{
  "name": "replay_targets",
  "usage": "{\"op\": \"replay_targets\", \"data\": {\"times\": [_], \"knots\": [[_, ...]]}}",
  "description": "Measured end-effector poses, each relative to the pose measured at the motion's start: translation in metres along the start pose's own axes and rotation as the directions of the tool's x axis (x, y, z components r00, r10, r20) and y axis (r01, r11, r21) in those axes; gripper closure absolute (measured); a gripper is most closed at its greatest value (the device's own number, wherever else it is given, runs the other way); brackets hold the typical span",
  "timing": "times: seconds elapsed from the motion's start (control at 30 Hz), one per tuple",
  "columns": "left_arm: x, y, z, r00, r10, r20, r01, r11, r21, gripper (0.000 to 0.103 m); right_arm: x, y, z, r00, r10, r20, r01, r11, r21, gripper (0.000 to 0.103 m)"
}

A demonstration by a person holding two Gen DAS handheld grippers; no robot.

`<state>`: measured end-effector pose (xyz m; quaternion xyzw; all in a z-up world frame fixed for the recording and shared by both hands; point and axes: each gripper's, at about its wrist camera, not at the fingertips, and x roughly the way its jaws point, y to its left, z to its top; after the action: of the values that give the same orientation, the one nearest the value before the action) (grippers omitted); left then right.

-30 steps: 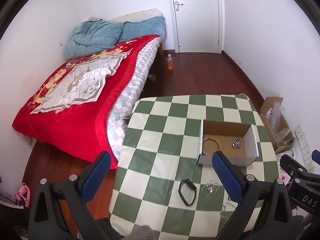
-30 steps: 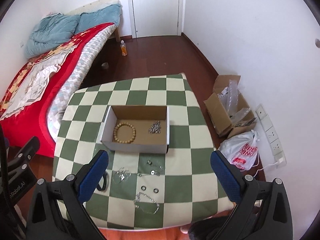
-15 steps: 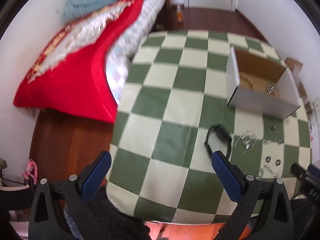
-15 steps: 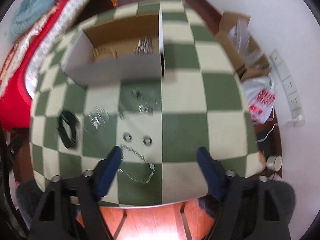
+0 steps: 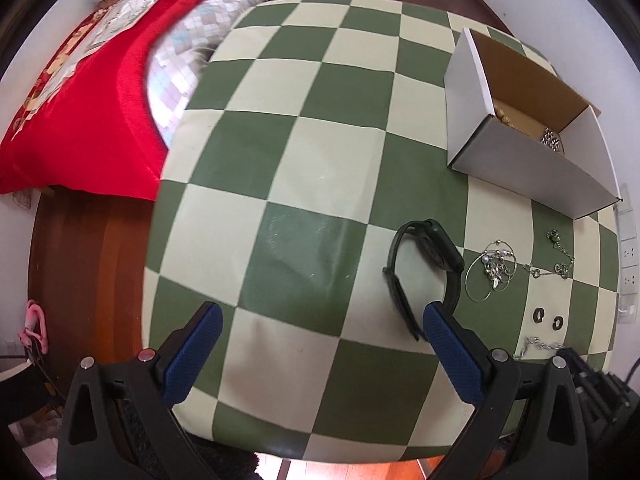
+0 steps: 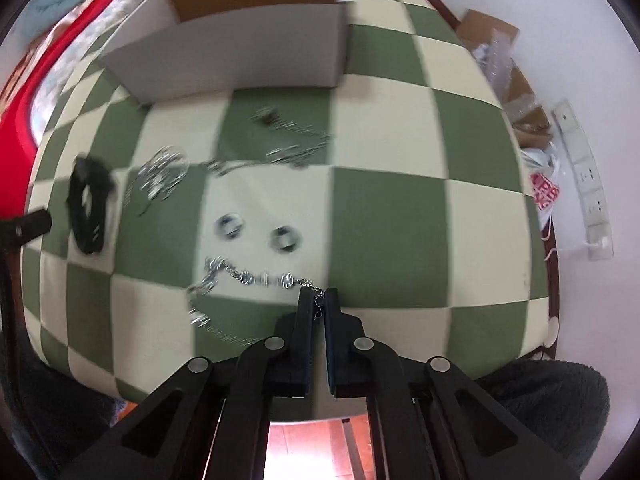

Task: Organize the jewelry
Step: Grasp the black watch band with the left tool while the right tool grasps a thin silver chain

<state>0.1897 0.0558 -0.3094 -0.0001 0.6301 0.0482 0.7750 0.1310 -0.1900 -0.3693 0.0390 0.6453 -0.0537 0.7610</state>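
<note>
Right tongs (image 6: 319, 300) pinched nearly closed on one end of the silver chain (image 6: 248, 278), near the front edge of the checkered tabletop (image 6: 400, 216); the rest of the chain trails left across the surface. Left tongs (image 5: 320, 328) spread wide, holding nothing, low over the front-left part of the tabletop, right fingertip just beside the black watch (image 5: 424, 264). Hoop earrings (image 5: 494, 270), a thin chain (image 5: 554, 256) and two small rings (image 5: 548, 318) lie right of the watch. Cardboard box (image 5: 528, 168) toward the back-right corner holds beads and a metal piece.
</note>
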Motion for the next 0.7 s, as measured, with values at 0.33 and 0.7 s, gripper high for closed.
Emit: {"op": "replay_targets", "data": {"times": [0.33,0.7], "knots": [[0.030,-0.014,0.012,0.998,-0.026,-0.056,0.026,1.000,0.004,0.004,-0.005,-0.067,0.016,0.988,0.153,-0.005,-0.150,0.974,0.169,0.101],[0.030,-0.025,0.010,0.998,-0.055,-0.031,0.055,0.998,0.011,0.091,-0.010,-0.041,0.014,0.997,0.076,-0.018,-0.074,0.993,0.095,0.080]]}}
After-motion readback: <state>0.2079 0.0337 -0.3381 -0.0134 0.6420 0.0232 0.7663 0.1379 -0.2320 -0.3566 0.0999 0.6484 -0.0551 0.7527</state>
